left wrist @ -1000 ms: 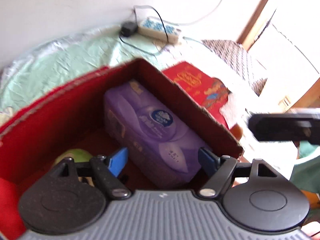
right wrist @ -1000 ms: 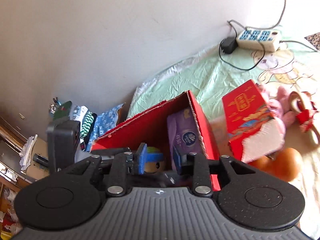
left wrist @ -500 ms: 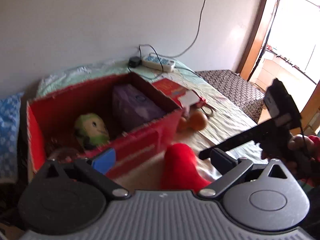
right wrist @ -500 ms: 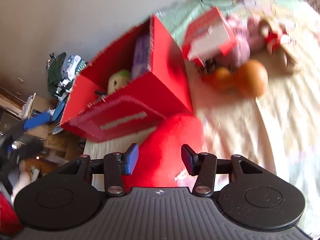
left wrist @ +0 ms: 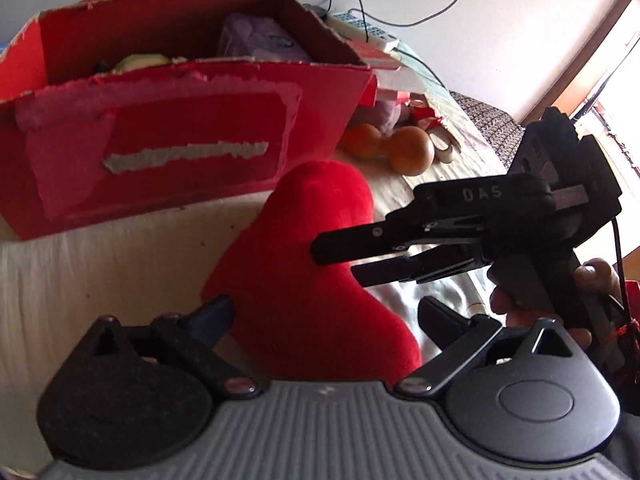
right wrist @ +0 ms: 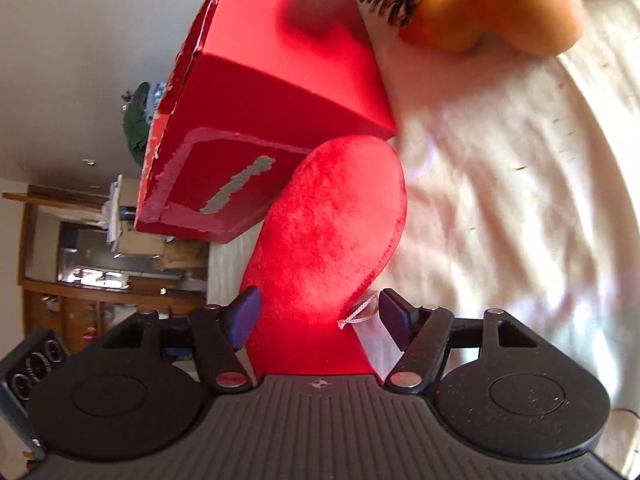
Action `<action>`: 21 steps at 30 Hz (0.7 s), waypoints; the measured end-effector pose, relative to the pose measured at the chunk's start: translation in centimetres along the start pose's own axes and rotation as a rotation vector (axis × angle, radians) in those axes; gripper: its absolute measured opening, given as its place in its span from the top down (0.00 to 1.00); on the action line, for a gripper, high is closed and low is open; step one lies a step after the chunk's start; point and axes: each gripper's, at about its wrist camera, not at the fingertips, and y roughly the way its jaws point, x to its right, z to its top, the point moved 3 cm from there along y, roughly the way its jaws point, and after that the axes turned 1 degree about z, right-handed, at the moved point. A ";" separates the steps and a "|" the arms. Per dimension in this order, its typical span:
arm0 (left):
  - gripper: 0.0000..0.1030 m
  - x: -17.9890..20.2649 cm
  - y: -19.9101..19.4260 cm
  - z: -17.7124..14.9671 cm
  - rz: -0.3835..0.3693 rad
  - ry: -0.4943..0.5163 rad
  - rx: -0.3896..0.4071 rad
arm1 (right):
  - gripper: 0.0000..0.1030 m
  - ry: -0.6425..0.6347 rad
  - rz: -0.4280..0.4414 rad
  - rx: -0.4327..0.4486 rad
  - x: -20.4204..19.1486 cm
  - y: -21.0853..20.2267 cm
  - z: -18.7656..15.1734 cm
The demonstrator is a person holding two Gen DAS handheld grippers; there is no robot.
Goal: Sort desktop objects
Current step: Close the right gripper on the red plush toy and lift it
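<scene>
A red heart-shaped plush (left wrist: 304,248) lies on the cream cloth in front of the red cardboard box (left wrist: 192,152). My left gripper (left wrist: 324,314) hovers low over its near end; its jaws are closing, the plush between them, a gap still showing at the right finger. My right gripper (left wrist: 336,260), held by a hand (left wrist: 588,280), comes in from the right over the plush's edge. In the right wrist view the right gripper (right wrist: 320,320) straddles the plush (right wrist: 328,224) with jaws opening, pads clear of it. A purple tissue pack (left wrist: 256,38) and a green toy (left wrist: 138,62) sit inside the box.
Two oranges (left wrist: 410,152) lie right of the box, beside a pink soft toy (left wrist: 386,114) and a red gift box (left wrist: 384,60). A power strip (left wrist: 364,32) with cables sits at the back by the wall. Wooden shelves (right wrist: 80,264) stand beyond the table's left edge.
The left gripper pulled back out of the box, away from the tissue pack, and dropped to the plush. The right gripper came down from above the box onto the plush, and its jaws widened.
</scene>
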 end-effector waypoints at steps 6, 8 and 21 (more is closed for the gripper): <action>0.02 -0.8 1.0 -0.6 0.025 -0.040 -0.003 | 0.32 -0.024 0.060 -0.025 -1.2 2.8 -0.1; 0.02 -0.7 1.0 -0.6 0.027 -0.047 -0.006 | 0.36 -0.059 0.059 -0.041 -2.0 3.4 -0.4; 0.02 7.7 -6.3 6.5 -0.109 0.219 0.237 | 0.46 -0.406 0.002 0.247 -11.2 -8.1 -1.1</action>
